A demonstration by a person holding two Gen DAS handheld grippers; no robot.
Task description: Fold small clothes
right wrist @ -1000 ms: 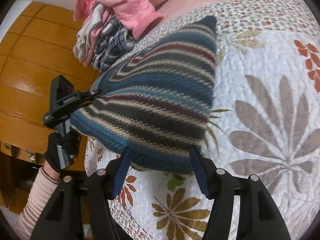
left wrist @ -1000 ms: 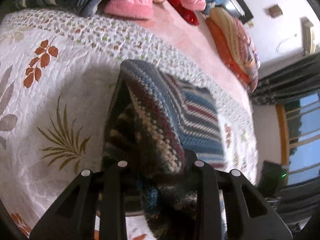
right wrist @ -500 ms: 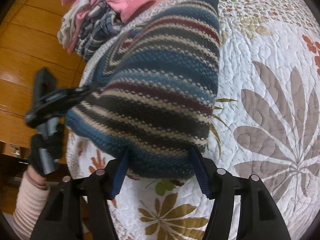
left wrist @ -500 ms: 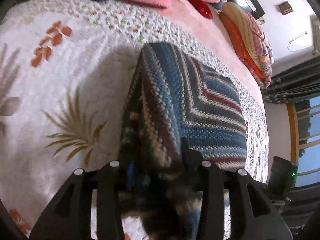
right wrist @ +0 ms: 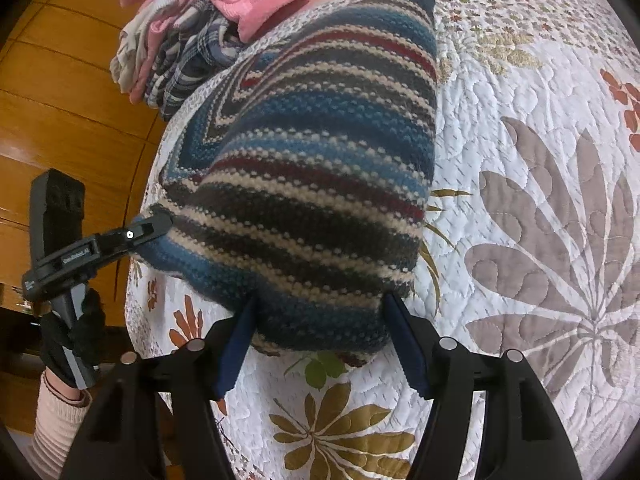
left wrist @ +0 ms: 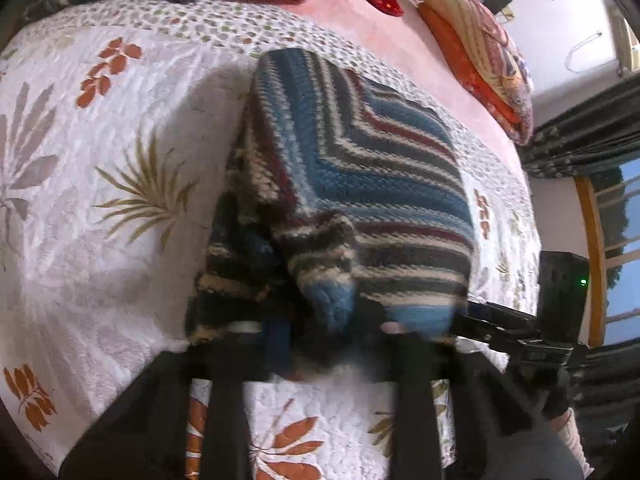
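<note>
Right hand-held gripper astride striped knit garment's near edge

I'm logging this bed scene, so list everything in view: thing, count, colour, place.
striped knit garment: one, blue, grey, cream and maroon, folded on the quilt, near edge at both tongs
quilt: one, white with brown, orange and olive leaf prints, covering the bed
clothes pile: one heap, pink, plaid and pale pieces, at the quilt's far edge
rolled bedding: one, orange and striped, far right of the left wrist view
wooden panelling: orange-brown, beside the bed
left tongs: black, gripping the garment's corner
right tongs: black with blue pads, open astride the near edge
gloved hand: one, black, pale sleeve
</note>
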